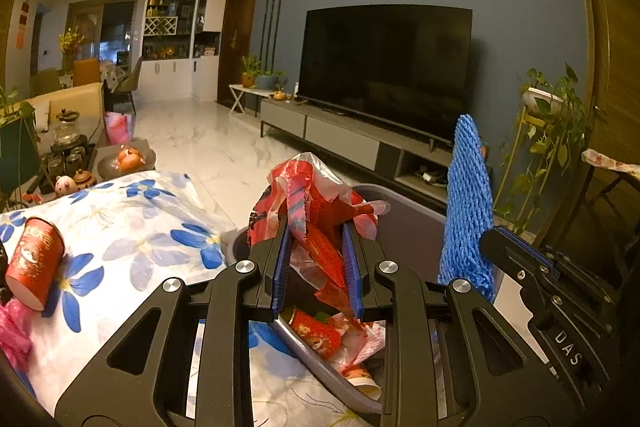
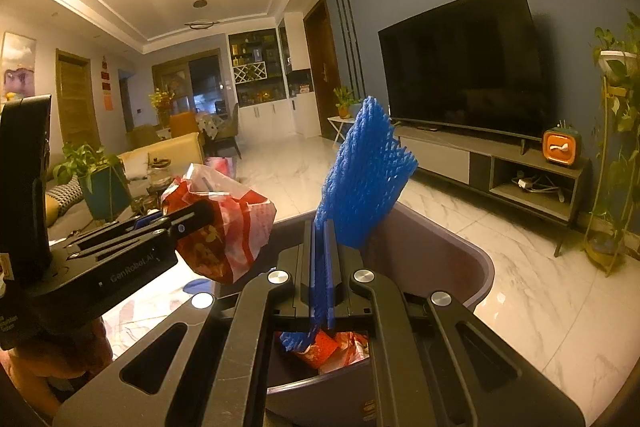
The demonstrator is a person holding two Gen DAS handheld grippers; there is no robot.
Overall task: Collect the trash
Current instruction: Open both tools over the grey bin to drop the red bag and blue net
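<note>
Cup: a red printed paper cup (image 1: 35, 261) lies tipped on the blue-flowered white tablecloth (image 1: 132, 239).
Left gripper (image 1: 316, 263): clamped on a crumpled red-and-clear plastic bag (image 1: 316, 203), above the grey plastic bin (image 1: 404, 227).
Right gripper (image 2: 323, 267): pinched on an upright blue foam fruit net (image 2: 362, 179) over that bin, which holds red wrappers (image 2: 336, 347).

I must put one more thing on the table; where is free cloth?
Free floral cloth lies between the red paper cup and the grey bin. The bin corner is crowded: both tools hold trash there.
</note>
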